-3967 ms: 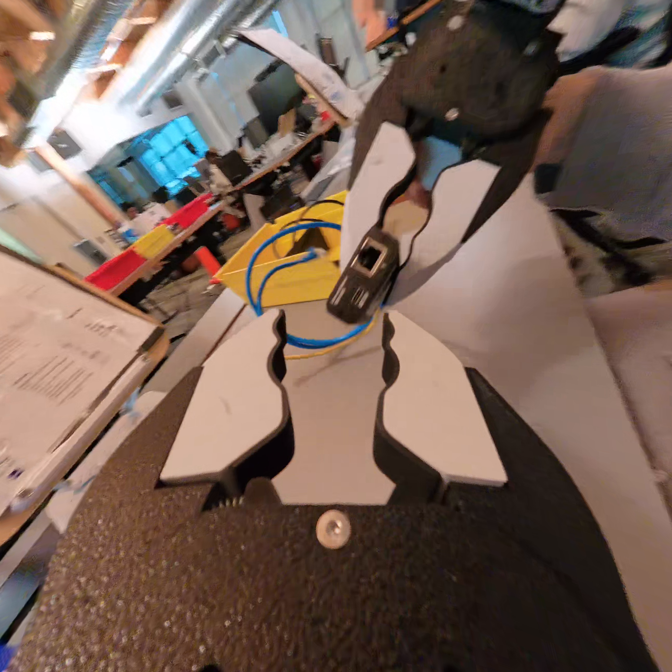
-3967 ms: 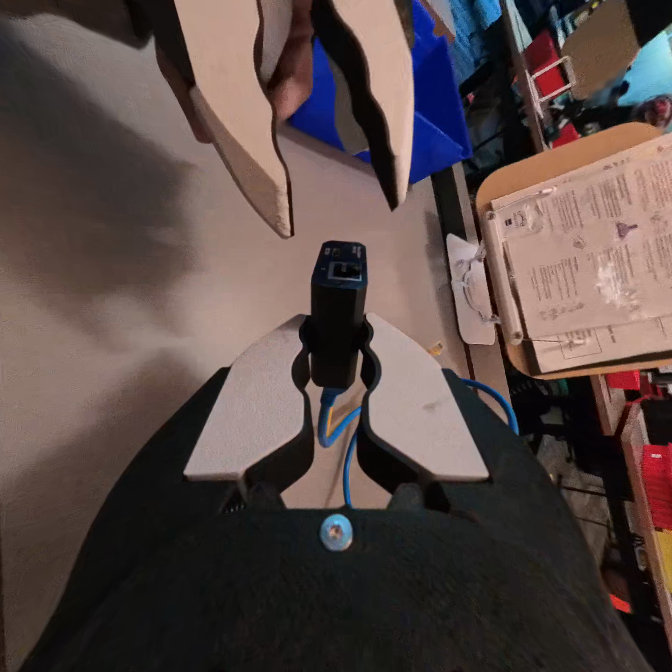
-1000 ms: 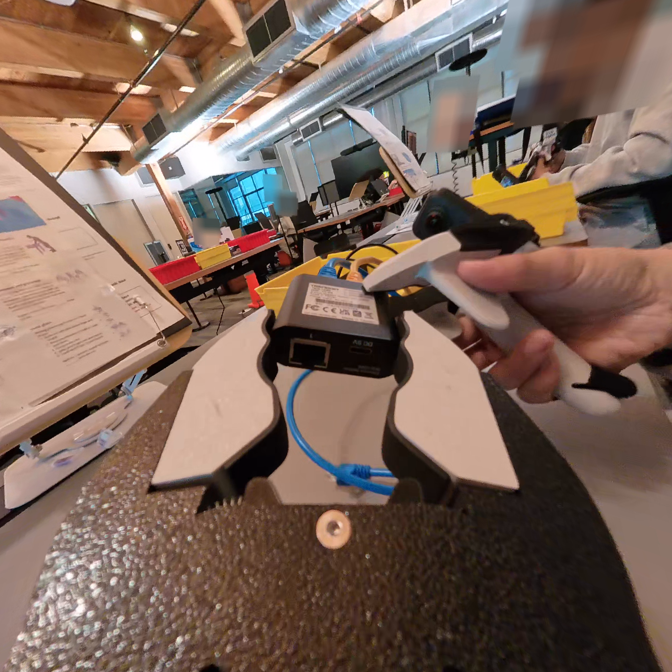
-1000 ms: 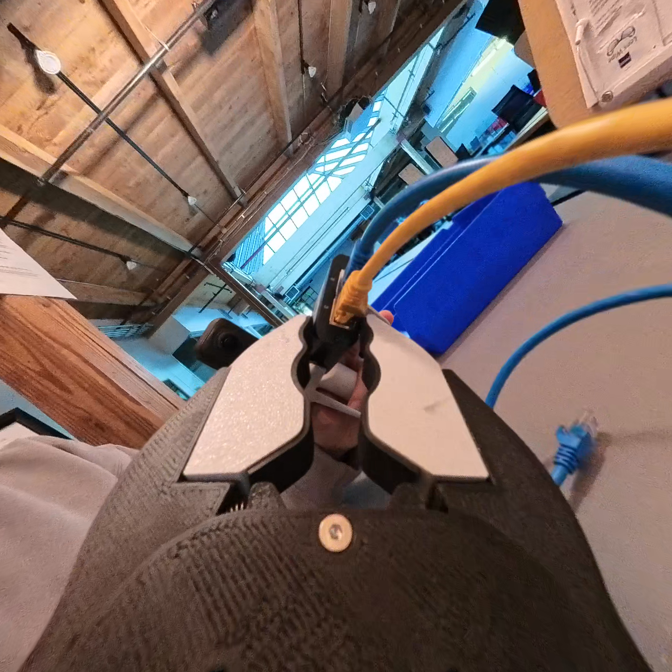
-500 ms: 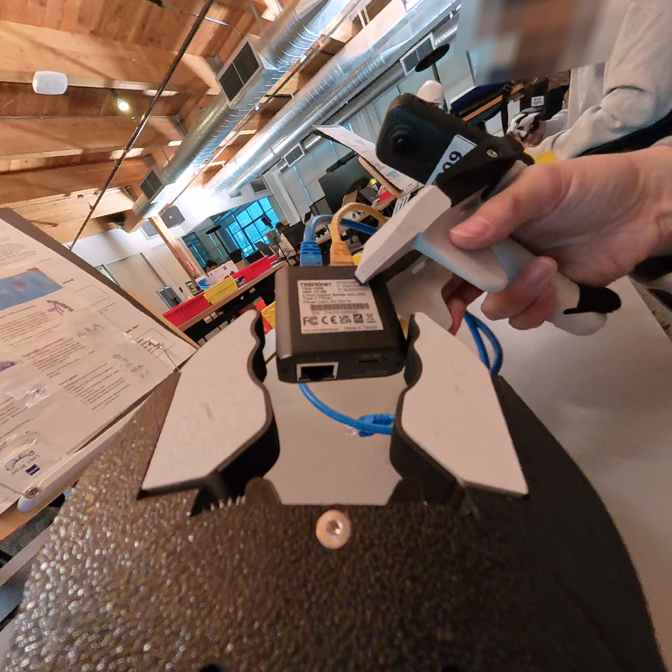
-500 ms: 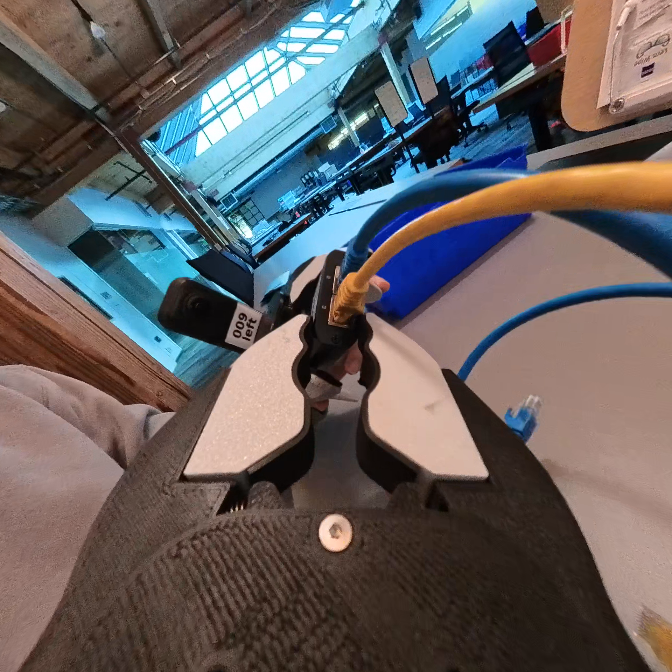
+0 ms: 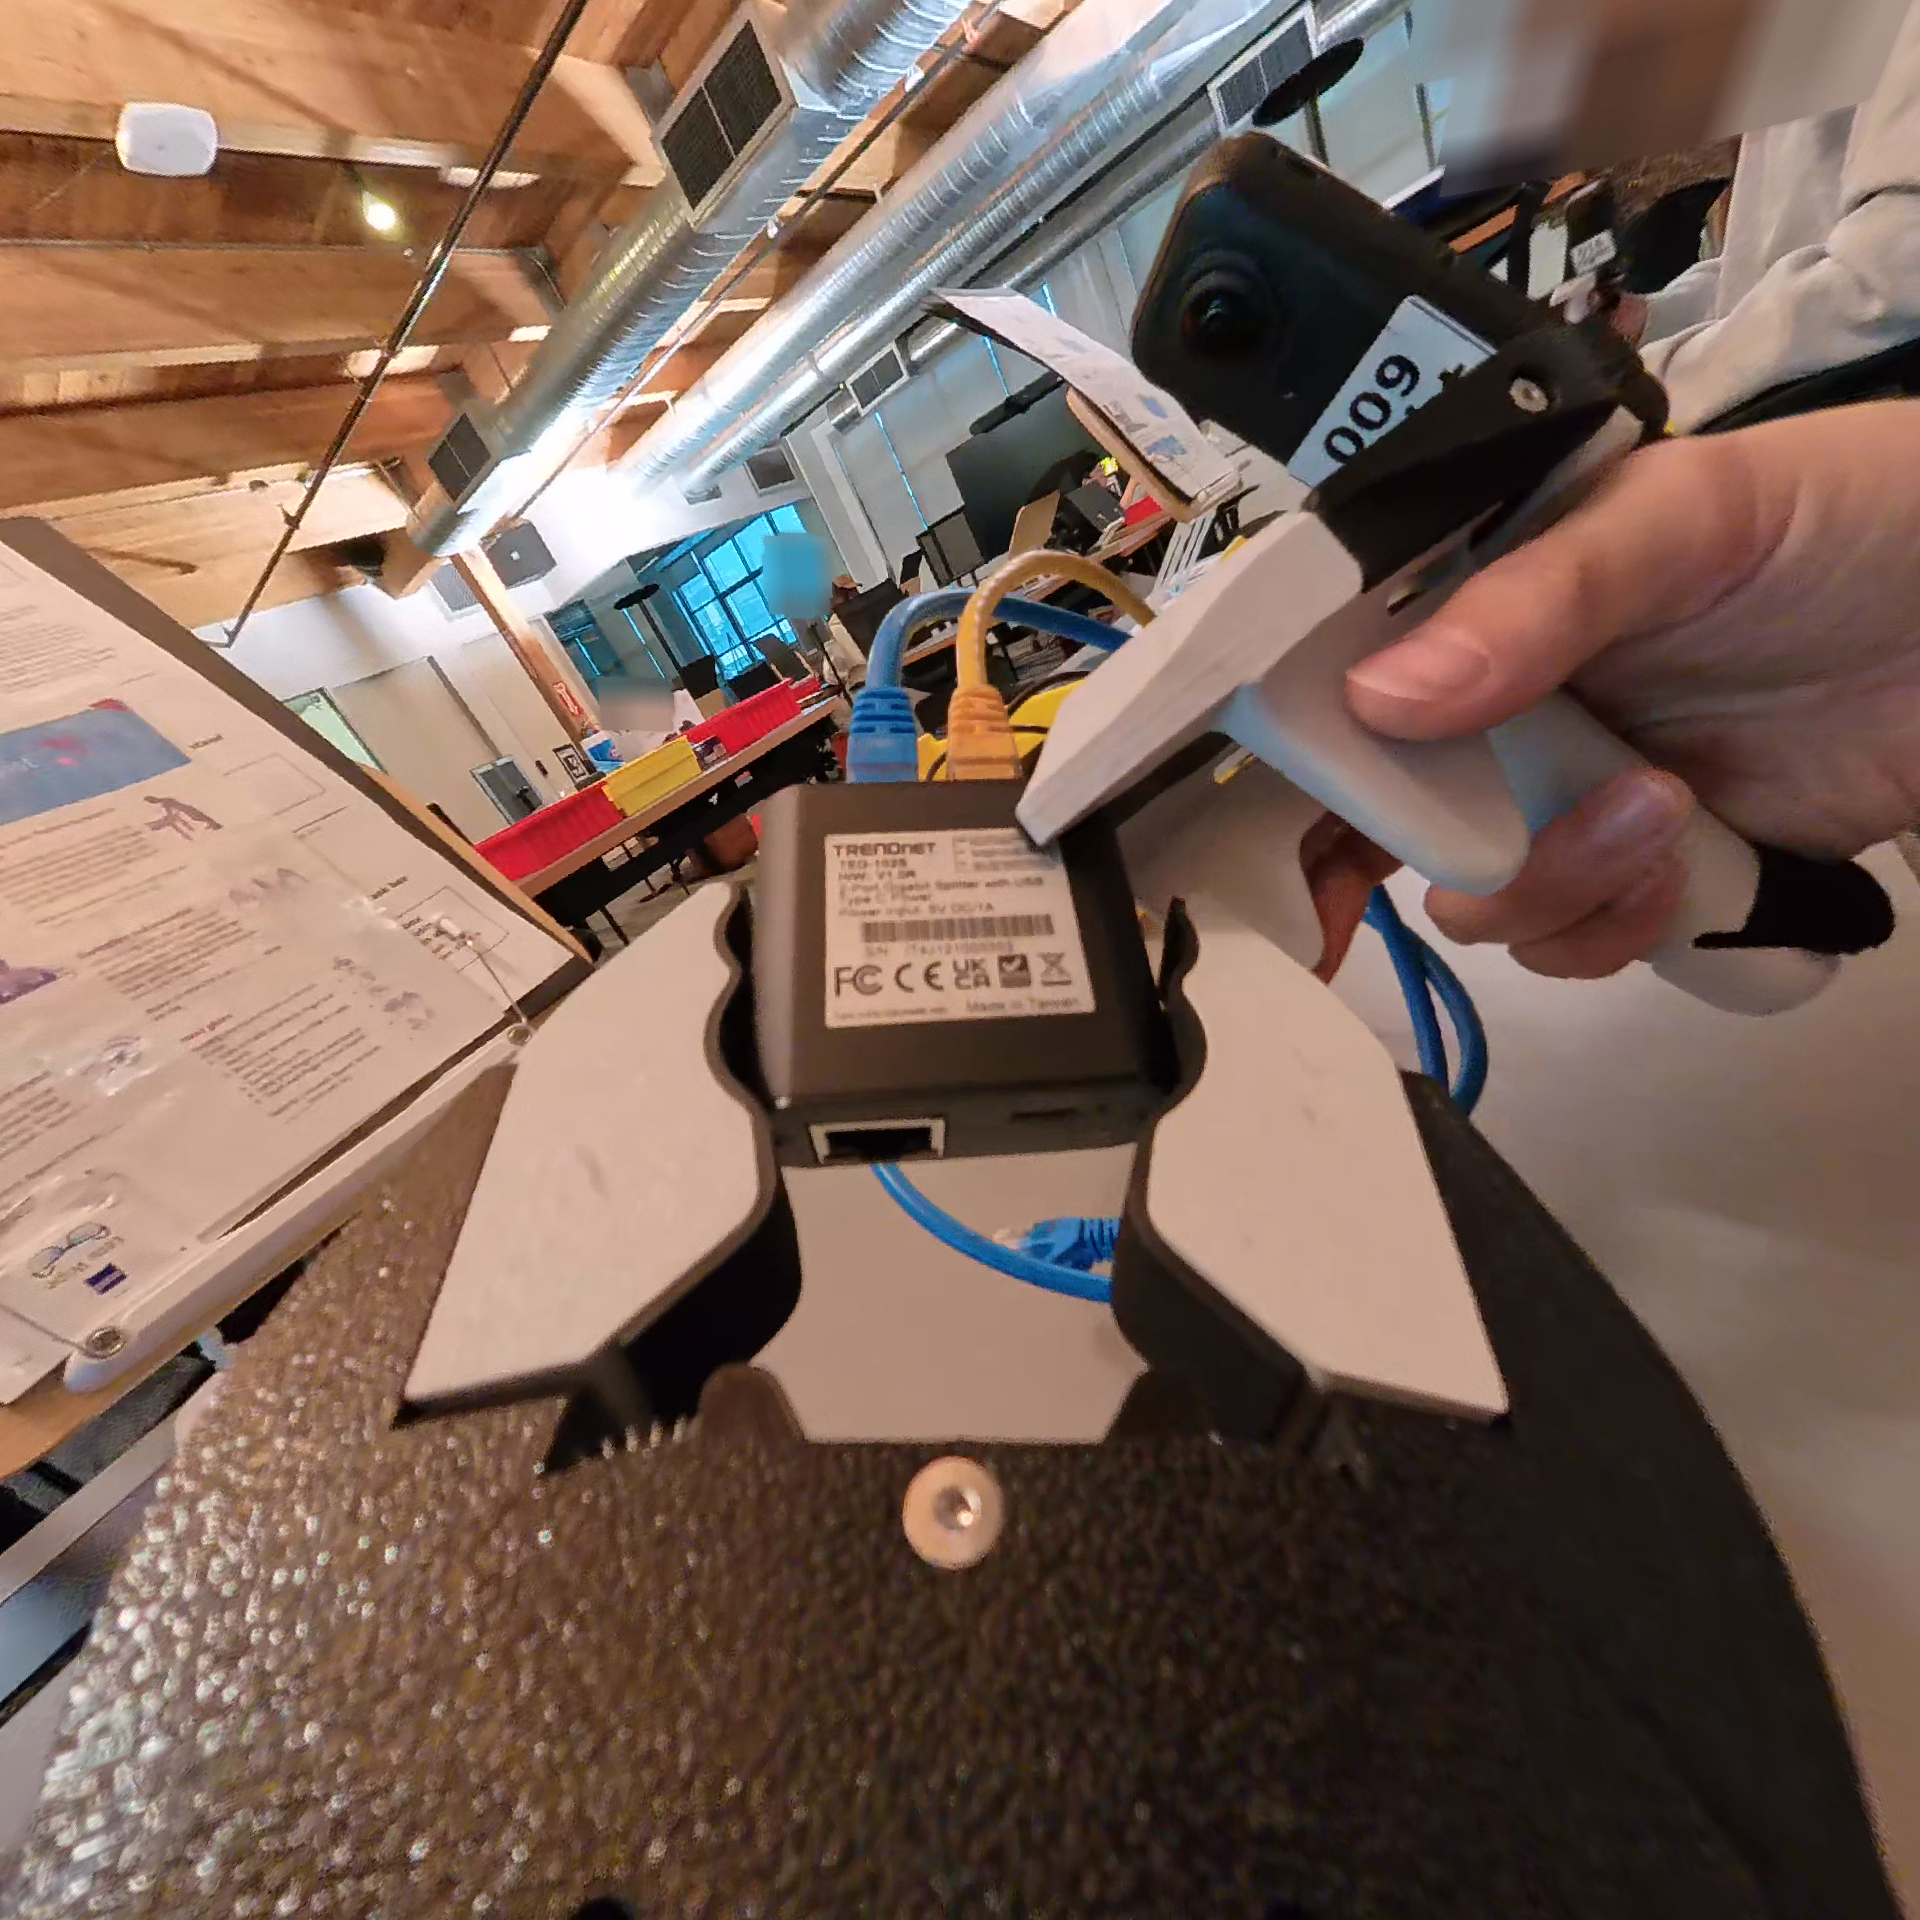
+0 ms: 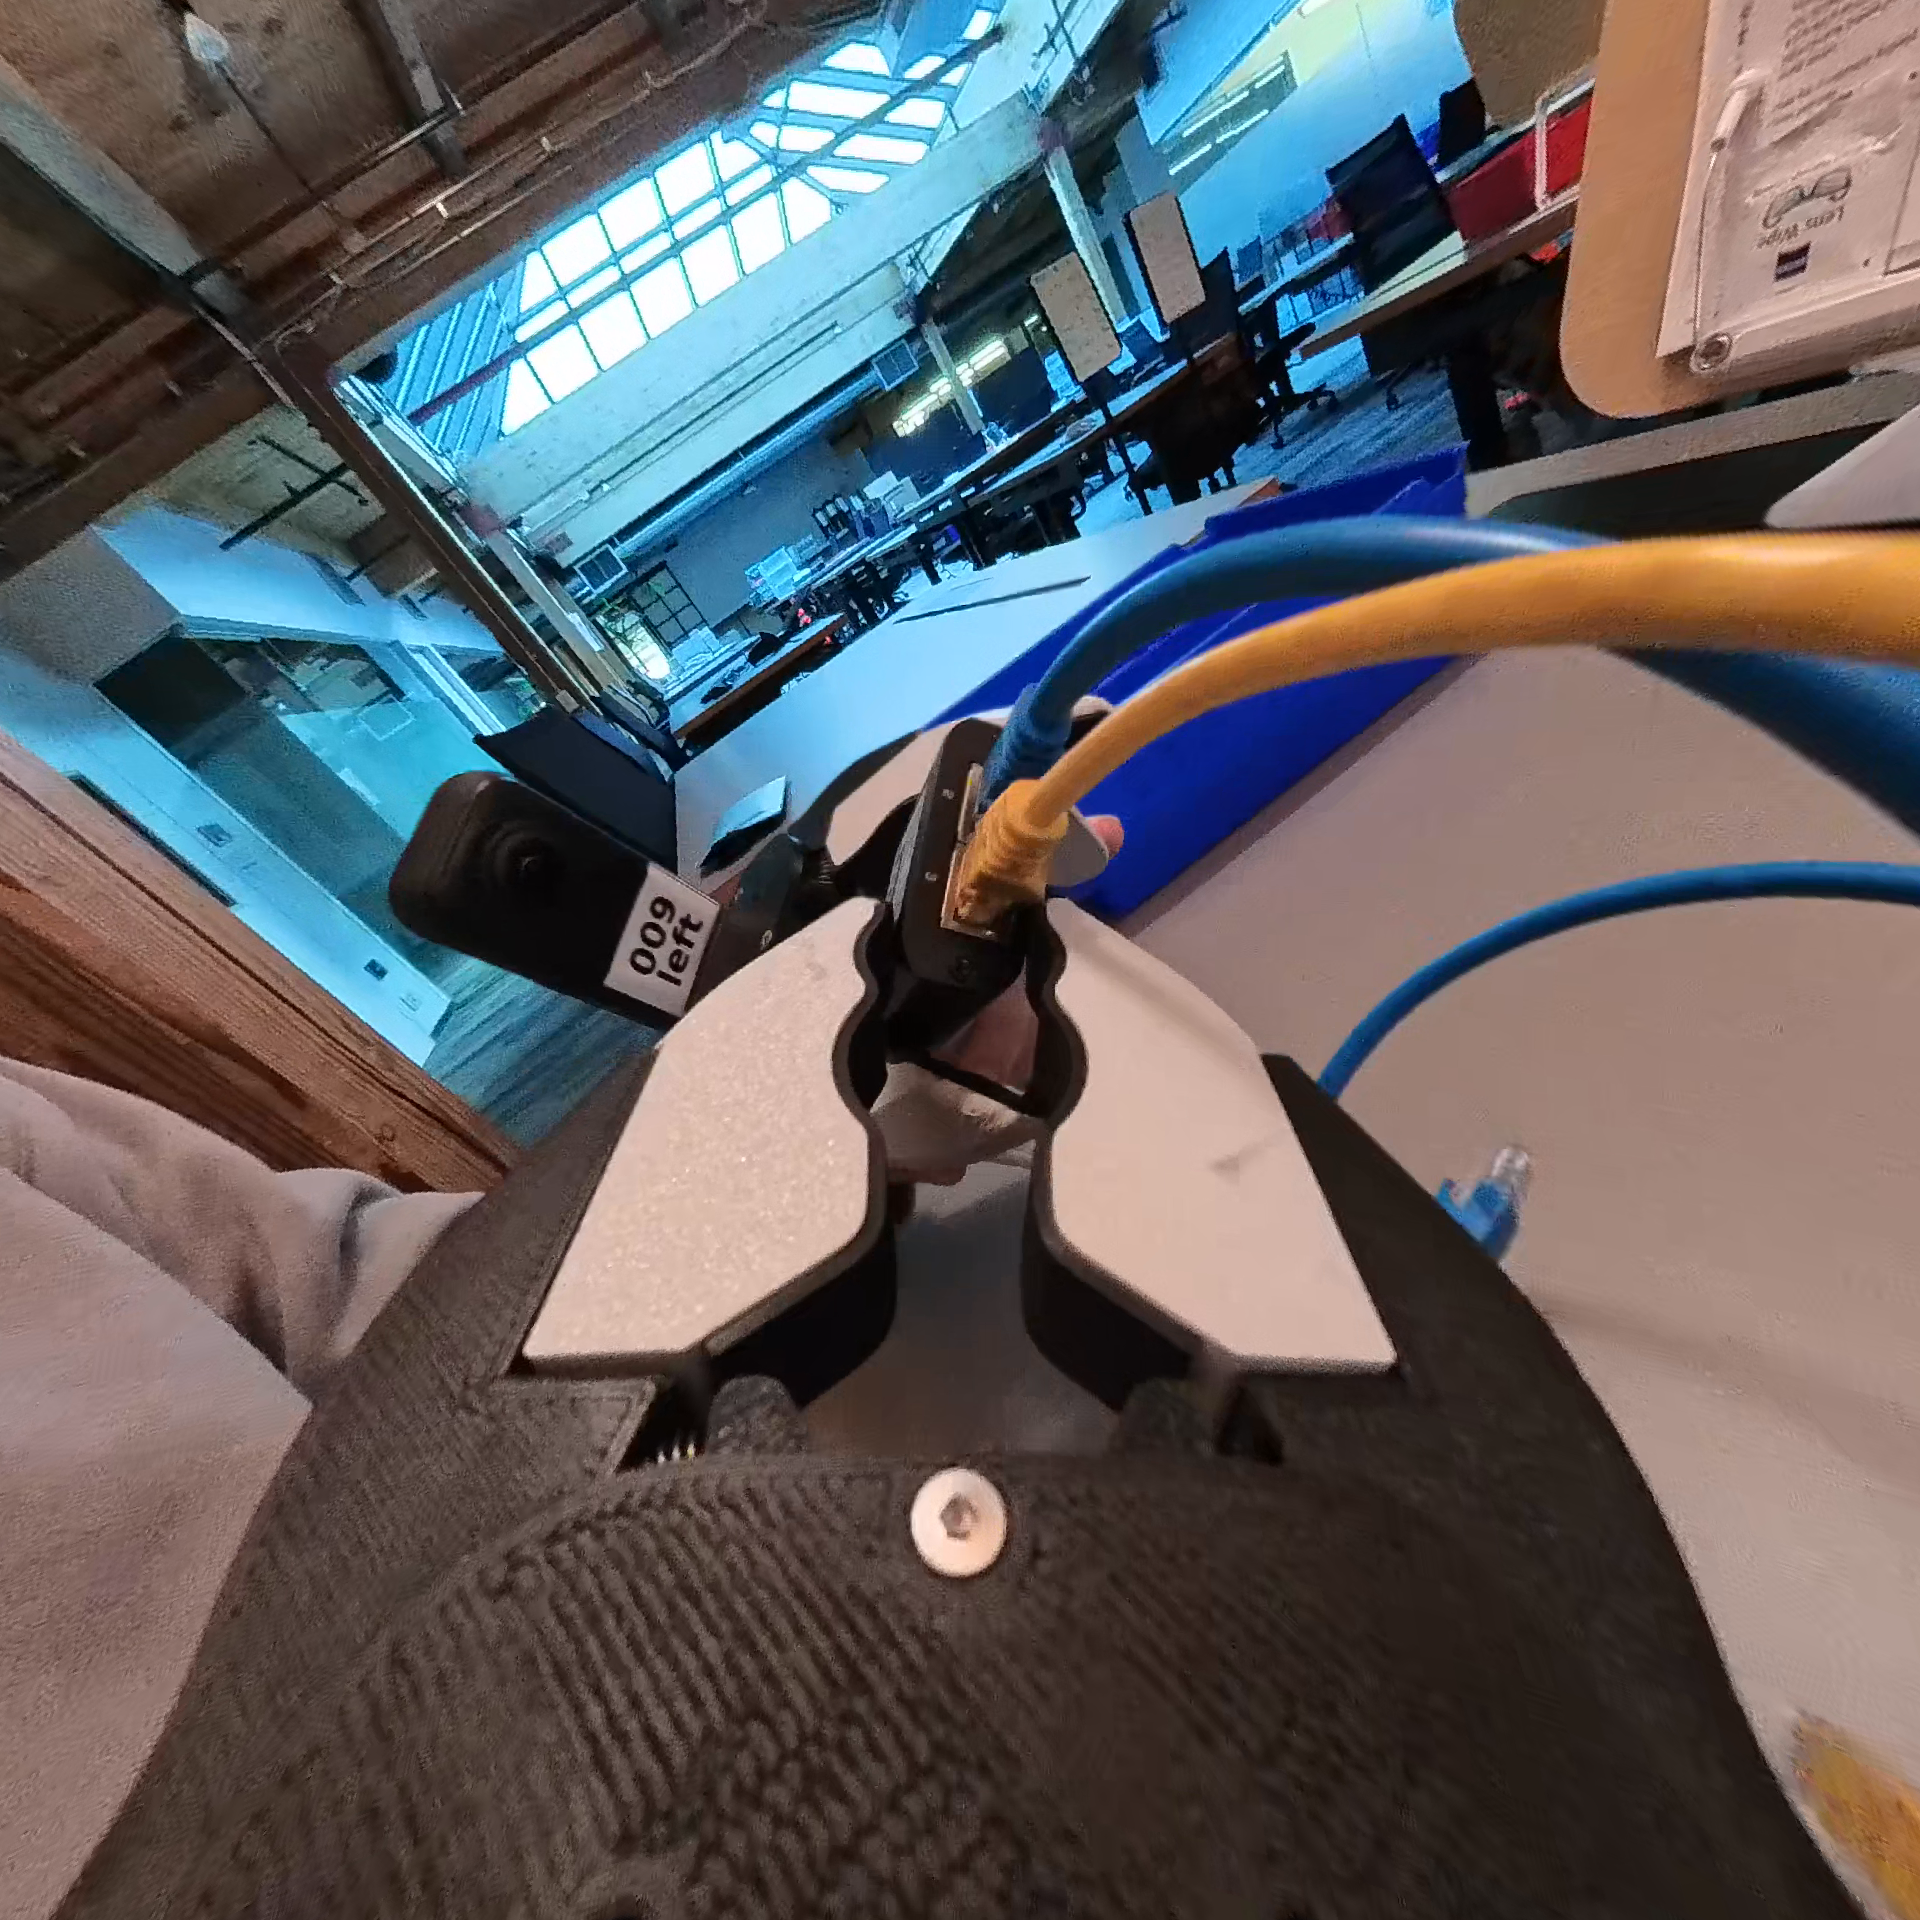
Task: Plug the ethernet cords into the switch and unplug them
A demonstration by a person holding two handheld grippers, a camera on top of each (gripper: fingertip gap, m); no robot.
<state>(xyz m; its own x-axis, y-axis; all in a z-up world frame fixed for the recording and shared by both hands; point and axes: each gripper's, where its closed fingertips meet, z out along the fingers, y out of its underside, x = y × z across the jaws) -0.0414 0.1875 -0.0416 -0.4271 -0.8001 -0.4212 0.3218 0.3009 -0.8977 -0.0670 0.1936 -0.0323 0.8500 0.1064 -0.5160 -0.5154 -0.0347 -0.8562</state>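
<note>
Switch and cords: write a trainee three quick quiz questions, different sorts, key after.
1. True or false: both grippers clamp the black switch.
2. Which cord colours are plugged into its far side? A) blue and yellow B) red and green
3. Fill in: the port facing the left gripper is ____.

Key: 1 true; the right gripper grips it too. 2 A, the blue cord and the yellow cord. 3 empty.

Our left gripper [image 7: 956, 997] and right gripper [image 8: 956, 997] look alike — pale grey wavy-edged fingers [image 7: 613, 1132] on textured black bodies, each with one silver screw [image 7: 951, 1522]. We wear a light grey sleeve [image 8: 135, 1299] — black labelled cameras ride on white handles.
</note>
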